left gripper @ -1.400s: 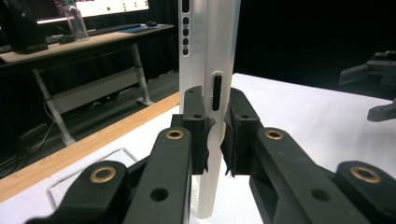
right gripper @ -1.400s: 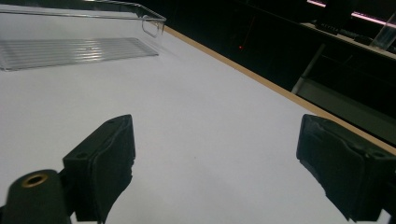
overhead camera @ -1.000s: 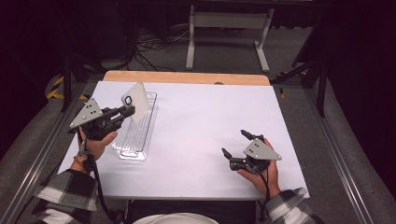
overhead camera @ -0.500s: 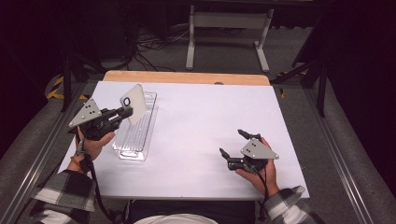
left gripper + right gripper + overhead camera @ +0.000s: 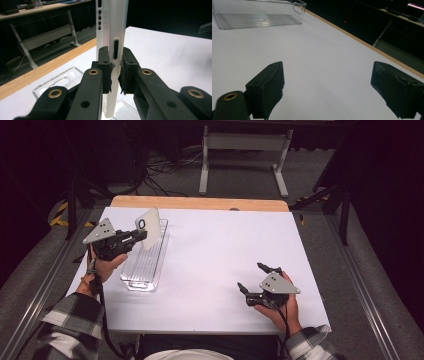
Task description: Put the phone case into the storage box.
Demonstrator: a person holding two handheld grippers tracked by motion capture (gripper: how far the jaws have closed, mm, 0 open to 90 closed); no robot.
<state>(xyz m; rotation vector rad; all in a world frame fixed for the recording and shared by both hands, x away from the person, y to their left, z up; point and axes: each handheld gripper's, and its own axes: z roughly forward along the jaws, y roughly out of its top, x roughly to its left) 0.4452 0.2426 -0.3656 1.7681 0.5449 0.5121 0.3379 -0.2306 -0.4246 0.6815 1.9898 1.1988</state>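
White surface (image 5: 210,265) carried a clear tray (image 5: 146,265) at its left, above which the left tool (image 5: 139,236) clamped a white phone case (image 5: 148,226) upright, while the right tool (image 5: 250,281) rested wide open, well apart.

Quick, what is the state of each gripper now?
Left gripper: closed on the white phone case.
Right gripper: open, holding nothing.
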